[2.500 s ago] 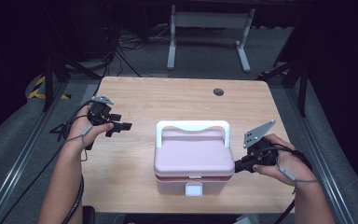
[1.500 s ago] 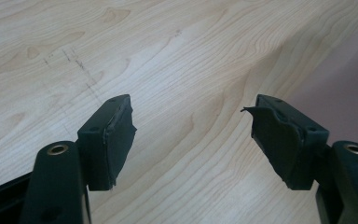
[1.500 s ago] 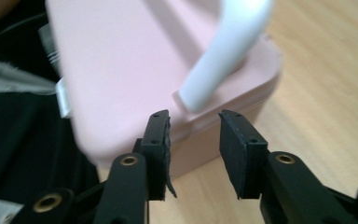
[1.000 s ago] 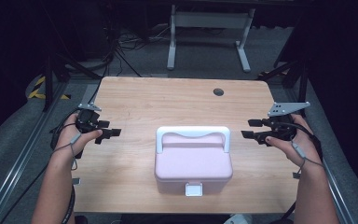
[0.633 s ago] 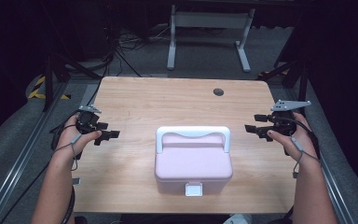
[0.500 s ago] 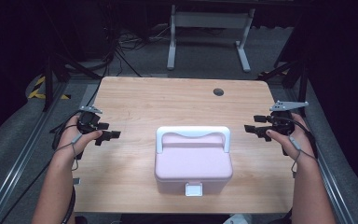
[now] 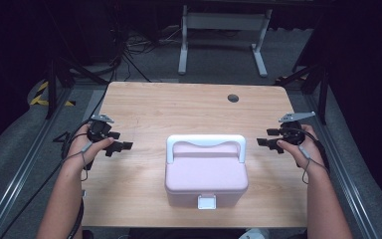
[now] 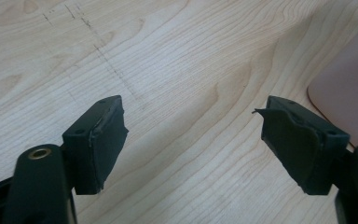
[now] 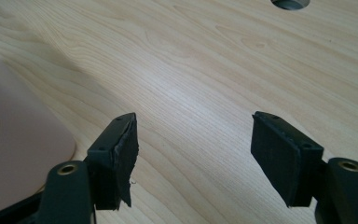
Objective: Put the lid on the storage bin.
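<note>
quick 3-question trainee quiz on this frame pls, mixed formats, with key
1. True or false: the left tongs grip the white handle.
2. The pink box is: A) open, B) closed with its handle folded toward the table's far side, C) tipped over.
3. Fill in: the round hole lies near the table's ___ edge.

Key: 1 false, both the left and the right tongs are open and empty; 2 B; 3 far.

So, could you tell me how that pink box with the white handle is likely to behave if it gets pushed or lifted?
The pink box looks like rigid plastic, so it should keep its shape. Its wide, flat base on the wooden table suggests it would slide rather than tip. Lifted by the white handle, it may swing; the front latch looks closed, so the lid probably stays shut.
</note>
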Available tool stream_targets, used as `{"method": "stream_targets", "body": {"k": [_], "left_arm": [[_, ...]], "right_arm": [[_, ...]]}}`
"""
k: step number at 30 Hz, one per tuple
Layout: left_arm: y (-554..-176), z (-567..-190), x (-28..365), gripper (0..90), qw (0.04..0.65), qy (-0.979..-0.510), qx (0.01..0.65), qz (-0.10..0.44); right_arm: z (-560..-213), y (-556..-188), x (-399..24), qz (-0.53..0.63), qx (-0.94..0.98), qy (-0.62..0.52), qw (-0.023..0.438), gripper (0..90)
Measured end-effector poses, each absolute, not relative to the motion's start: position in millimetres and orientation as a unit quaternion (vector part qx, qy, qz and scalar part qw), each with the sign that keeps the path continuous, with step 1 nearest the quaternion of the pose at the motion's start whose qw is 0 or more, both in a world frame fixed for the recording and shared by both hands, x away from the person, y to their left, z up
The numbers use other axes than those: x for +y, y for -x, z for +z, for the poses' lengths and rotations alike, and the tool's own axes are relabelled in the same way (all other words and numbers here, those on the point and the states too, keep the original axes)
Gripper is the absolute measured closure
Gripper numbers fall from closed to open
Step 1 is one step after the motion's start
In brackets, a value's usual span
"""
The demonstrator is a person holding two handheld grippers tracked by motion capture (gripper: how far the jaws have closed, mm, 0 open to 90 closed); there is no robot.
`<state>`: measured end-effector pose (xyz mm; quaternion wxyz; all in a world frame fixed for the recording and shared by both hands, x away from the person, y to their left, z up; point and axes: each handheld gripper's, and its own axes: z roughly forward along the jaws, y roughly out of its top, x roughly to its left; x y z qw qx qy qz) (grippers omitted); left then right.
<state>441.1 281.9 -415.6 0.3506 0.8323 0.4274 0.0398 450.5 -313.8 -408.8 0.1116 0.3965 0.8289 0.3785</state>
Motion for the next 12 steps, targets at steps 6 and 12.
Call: {"method": "stream_targets", "body": {"k": [6, 12], "left_arm": [[-444, -420, 270, 21.0, 0.353, -0.837, 0.416, 0.037], [-445, -418, 263, 26.4, 0.343, -0.838, 0.424, 0.012]], "right_arm": [[-421, -454, -312, 0.366, 0.828, -0.409, 0.111, 32.6], [-424, -453, -309, 0.355, 0.831, -0.417, 0.097, 34.3]]}}
